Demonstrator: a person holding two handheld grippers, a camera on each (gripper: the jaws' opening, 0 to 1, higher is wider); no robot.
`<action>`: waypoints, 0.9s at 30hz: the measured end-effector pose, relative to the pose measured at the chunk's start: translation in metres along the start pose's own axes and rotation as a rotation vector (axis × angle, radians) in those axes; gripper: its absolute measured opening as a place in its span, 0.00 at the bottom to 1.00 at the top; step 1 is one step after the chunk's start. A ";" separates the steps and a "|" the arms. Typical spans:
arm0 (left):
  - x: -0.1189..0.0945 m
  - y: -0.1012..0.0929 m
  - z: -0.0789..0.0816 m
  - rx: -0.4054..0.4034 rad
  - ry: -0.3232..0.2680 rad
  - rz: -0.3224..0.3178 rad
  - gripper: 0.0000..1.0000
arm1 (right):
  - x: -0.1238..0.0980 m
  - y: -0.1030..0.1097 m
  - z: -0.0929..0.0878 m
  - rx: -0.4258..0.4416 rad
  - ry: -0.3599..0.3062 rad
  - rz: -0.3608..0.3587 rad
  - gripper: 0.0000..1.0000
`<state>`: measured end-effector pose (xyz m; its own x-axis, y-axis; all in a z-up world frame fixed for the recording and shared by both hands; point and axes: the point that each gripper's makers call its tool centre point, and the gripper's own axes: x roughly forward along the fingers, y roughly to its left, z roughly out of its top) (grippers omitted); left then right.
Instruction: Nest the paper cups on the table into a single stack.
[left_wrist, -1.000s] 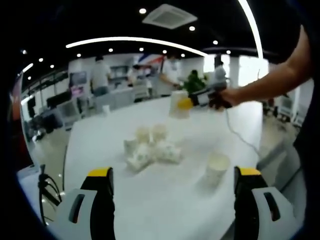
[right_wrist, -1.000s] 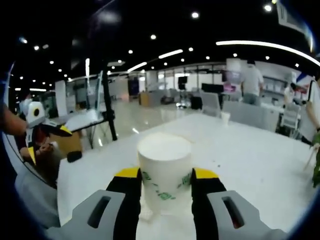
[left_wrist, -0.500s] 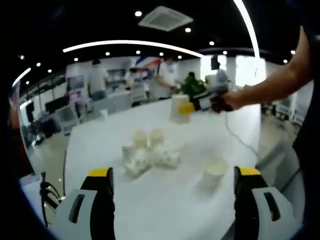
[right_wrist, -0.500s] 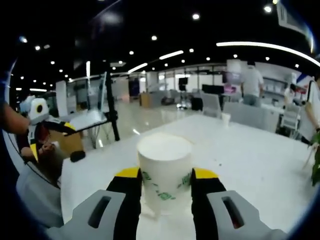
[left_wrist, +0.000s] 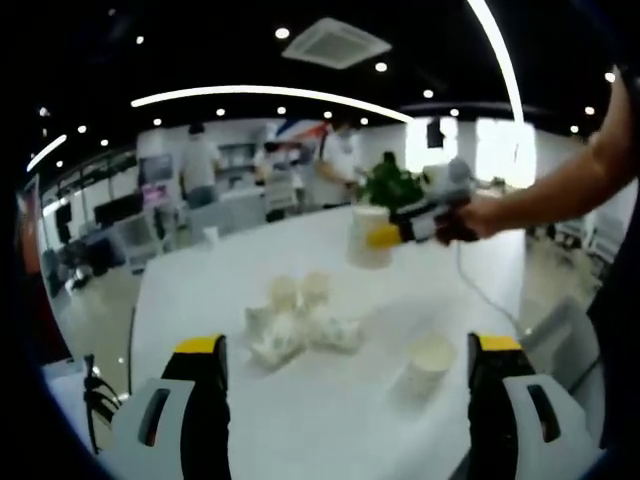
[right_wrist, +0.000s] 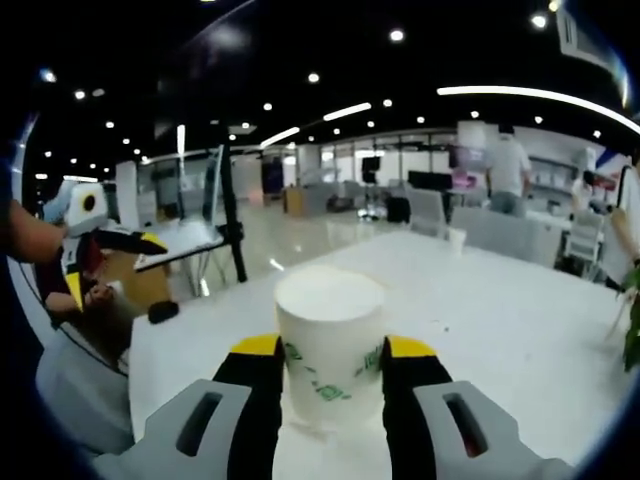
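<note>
Both tools aloft: right tool (right_wrist: 332, 375) clamps cup (right_wrist: 330, 340) (left tool (left_wrist: 345, 375) agape).

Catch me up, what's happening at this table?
A person is stacking paper cups with two handheld grippers. The right gripper is shut on a paper cup, held above the white table. The left gripper is open and empty. A cluster of loose cups and a lone upright cup remain unstacked.

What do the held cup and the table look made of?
Cup: likely paper, matte off-white with green print, clamped by the right gripper. Table: smooth white top with a faint sheen, perhaps laminate; the material can't be confirmed.
</note>
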<state>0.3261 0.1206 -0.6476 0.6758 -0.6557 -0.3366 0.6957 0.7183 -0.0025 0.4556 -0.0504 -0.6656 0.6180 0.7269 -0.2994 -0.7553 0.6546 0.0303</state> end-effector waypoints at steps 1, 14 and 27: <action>0.000 -0.001 0.000 0.000 0.002 -0.002 0.98 | -0.001 0.001 0.000 0.001 0.000 0.002 0.36; 0.005 -0.010 0.008 0.009 -0.009 -0.030 0.95 | -0.010 0.030 -0.005 0.015 0.006 0.036 0.36; 0.017 -0.018 0.017 0.023 -0.022 -0.067 0.95 | -0.015 0.063 -0.010 0.016 0.009 0.088 0.36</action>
<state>0.3292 0.0923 -0.6373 0.6323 -0.7075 -0.3157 0.7449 0.6671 -0.0031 0.3970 -0.0220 -0.6692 0.5470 0.7801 -0.3038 -0.8031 0.5914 0.0724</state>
